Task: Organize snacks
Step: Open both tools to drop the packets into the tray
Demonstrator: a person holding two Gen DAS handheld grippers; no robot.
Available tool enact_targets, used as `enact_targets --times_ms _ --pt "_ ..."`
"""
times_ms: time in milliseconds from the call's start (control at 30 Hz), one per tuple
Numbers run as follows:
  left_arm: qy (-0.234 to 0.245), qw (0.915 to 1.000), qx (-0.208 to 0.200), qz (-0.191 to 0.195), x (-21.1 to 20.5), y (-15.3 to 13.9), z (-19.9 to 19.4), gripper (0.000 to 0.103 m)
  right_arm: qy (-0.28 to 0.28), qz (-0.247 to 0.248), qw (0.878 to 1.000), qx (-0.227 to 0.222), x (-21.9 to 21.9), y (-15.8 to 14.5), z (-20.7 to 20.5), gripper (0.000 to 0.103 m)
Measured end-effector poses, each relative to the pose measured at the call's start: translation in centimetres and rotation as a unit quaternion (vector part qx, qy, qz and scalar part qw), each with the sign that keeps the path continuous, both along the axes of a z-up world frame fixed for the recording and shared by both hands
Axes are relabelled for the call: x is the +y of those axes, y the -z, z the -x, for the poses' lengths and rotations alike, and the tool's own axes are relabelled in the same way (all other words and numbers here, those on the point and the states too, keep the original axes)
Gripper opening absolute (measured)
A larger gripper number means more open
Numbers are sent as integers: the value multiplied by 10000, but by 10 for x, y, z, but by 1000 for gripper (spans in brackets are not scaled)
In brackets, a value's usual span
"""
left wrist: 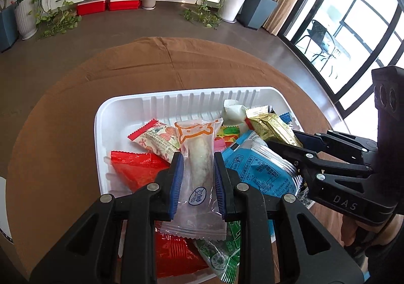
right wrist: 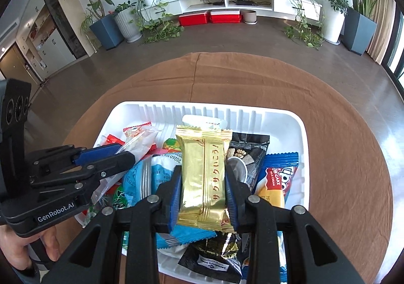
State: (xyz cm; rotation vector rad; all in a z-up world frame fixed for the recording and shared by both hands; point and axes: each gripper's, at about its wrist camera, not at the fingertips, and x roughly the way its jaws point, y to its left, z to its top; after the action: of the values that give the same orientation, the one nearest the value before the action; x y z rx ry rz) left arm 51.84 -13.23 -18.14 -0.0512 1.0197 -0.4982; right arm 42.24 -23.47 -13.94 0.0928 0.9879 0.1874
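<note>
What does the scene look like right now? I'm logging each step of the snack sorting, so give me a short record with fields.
surface: round table with brown cloth
container: white tray, heaped with wrapped snacks
left gripper: shut on clear packet with an orange outline print
right gripper: shut on gold packet
position: both held packets over the tray
loose in tray: red packet, light blue packet, black packet

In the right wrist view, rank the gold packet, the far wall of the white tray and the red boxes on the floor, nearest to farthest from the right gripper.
1. gold packet, clamped in the right gripper.
2. white tray, far ribbed wall, beyond the snacks.
3. red boxes, under the white wall shelf across the room.
</note>
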Motion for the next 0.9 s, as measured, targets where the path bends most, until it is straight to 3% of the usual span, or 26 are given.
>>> enact_targets --times_ms 467,500,600,833,900 --pt "-32 9997 -257 -43 2 -1 9 24 65 -133 9999 -3 -1 3 0 36" --pt "-40 9996 -259 -36 2 -1 11 26 47 -127 9999 -7 0 2 0 36" --pt "-66 9995 -321 -38 1 -6 13 45 46 -119 9999 -46 0 0 2 39" --pt "-51 9990 -440 -20 -3 -11 21 48 11 -50 9999 -160 1 -7 9 44" --pt "-59 9986 -515 -34 -3 -15 26 52 23 -56 9997 -220 1 -10 12 51"
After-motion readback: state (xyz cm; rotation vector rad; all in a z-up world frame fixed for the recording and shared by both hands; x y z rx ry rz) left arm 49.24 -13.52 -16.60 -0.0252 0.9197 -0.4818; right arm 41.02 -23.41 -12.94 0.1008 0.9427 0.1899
